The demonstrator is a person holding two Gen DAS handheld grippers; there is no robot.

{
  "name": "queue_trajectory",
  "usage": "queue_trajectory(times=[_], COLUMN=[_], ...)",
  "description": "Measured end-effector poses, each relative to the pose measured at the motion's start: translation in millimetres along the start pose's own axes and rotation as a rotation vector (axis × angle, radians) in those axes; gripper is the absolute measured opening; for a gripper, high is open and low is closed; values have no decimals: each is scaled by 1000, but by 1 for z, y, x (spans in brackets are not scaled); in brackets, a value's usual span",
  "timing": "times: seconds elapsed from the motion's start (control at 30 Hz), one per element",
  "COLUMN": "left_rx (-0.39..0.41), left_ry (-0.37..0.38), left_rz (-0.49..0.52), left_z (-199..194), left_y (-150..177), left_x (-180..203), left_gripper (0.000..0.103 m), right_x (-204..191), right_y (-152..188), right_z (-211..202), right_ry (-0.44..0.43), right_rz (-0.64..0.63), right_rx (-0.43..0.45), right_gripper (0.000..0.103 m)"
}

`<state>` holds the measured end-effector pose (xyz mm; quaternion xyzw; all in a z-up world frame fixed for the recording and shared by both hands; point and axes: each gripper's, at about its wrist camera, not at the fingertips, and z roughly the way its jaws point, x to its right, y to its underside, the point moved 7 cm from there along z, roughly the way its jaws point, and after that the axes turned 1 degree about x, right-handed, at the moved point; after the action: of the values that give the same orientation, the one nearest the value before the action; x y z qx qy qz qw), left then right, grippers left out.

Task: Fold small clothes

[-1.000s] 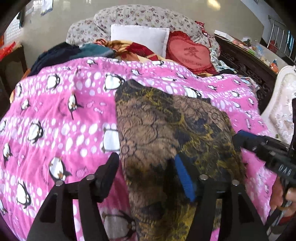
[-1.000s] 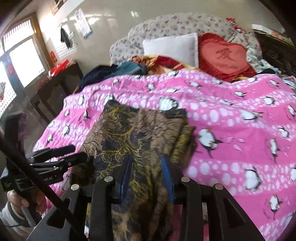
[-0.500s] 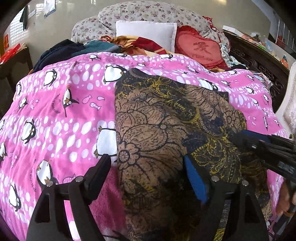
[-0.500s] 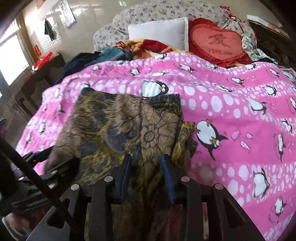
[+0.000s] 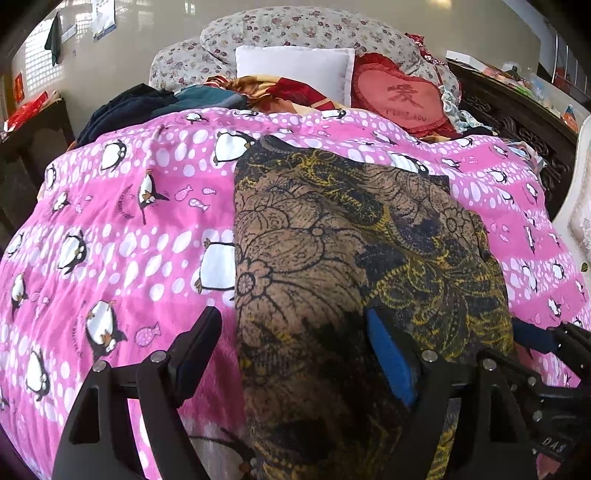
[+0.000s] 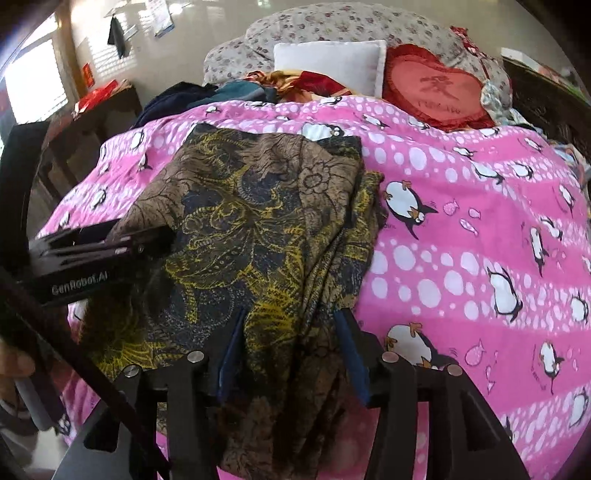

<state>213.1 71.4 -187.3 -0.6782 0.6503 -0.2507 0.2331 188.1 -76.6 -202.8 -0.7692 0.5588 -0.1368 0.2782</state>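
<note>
A brown, black and yellow floral garment (image 5: 332,266) lies on the pink penguin blanket (image 5: 129,229), running from the near edge toward the pillows. It also shows in the right wrist view (image 6: 258,229). My left gripper (image 5: 291,343) is open, its jaws wide apart over the garment's near left edge. My right gripper (image 6: 288,343) is open, its jaws standing on both sides of a bunched fold at the garment's near right side. Each gripper shows in the other's view: the right one (image 5: 546,339), the left one (image 6: 103,251).
A white pillow (image 5: 295,72), a red heart cushion (image 5: 402,98) and a floral headboard (image 5: 295,33) are at the far end. Dark and coloured clothes (image 5: 155,101) are piled at the far left. Dark wooden furniture (image 5: 517,110) flanks the bed's right side.
Both grippers moved forward and lower over the garment's near end. The right gripper's jaws have spread wider apart. The garment lies flatter and more spread on the blanket.
</note>
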Motion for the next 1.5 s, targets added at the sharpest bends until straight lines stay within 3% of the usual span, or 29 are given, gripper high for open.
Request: queue_trajectory(times=[0.1,0.53,0.73,1.5], left_rx=[19,121,159,149], left_ry=[-8,-41,-46,-57], left_rz=[24,-11,-30,-21], left_z=[-12,-70,-88,-89], left_y=[2,2,-3,1], left_x=[3,-7,-9,-2], left_gripper=[80,80,82,82], right_x=[0,-8,-12,-10], right_y=[-4,-30,-34,-34], right_z=[-13,-64,-73,-80], right_ry=[-11,73,86,109], right_rz=[17,59,77,89], right_rx=[18,157,179,183], right_gripper=[54,82,86,92])
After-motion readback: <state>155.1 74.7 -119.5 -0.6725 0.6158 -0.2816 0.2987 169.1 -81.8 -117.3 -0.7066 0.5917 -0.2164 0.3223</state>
